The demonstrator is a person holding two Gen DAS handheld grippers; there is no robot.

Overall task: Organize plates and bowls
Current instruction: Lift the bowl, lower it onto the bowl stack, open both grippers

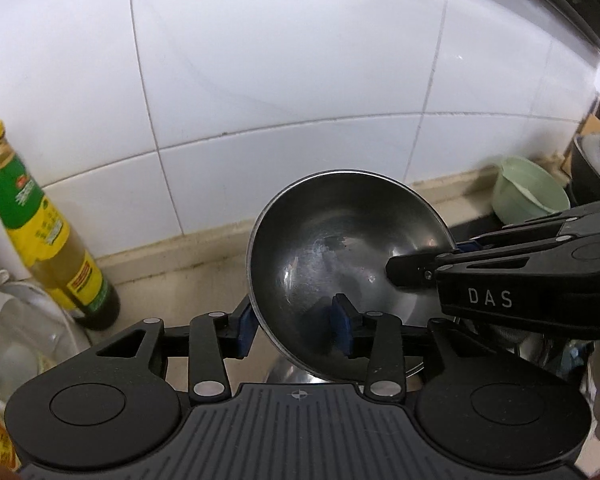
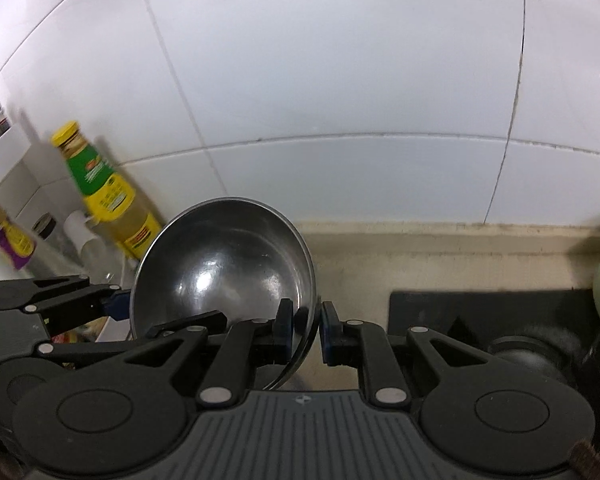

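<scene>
A steel bowl (image 1: 340,240) hangs tilted above the counter, with its hollow facing the cameras. My right gripper (image 2: 307,326) is shut on the bowl's right rim (image 2: 220,264), one pad inside and one outside. In the left wrist view the right gripper (image 1: 452,254) comes in from the right, one finger inside the bowl. My left gripper (image 1: 294,330) straddles the left rim. Its outer pad sits by the wall and its inner pad stands clear inside the hollow, so it is open. The left gripper (image 2: 160,312) shows at the bowl's left edge in the right wrist view.
A pale green bowl (image 1: 528,196) lies on its side at the back right by the tiled wall. A yellow-capped sauce bottle (image 1: 40,224) stands at the left among jars and glassware. More steel ware (image 1: 296,376) sits under the held bowl. A black stove (image 2: 480,312) lies to the right.
</scene>
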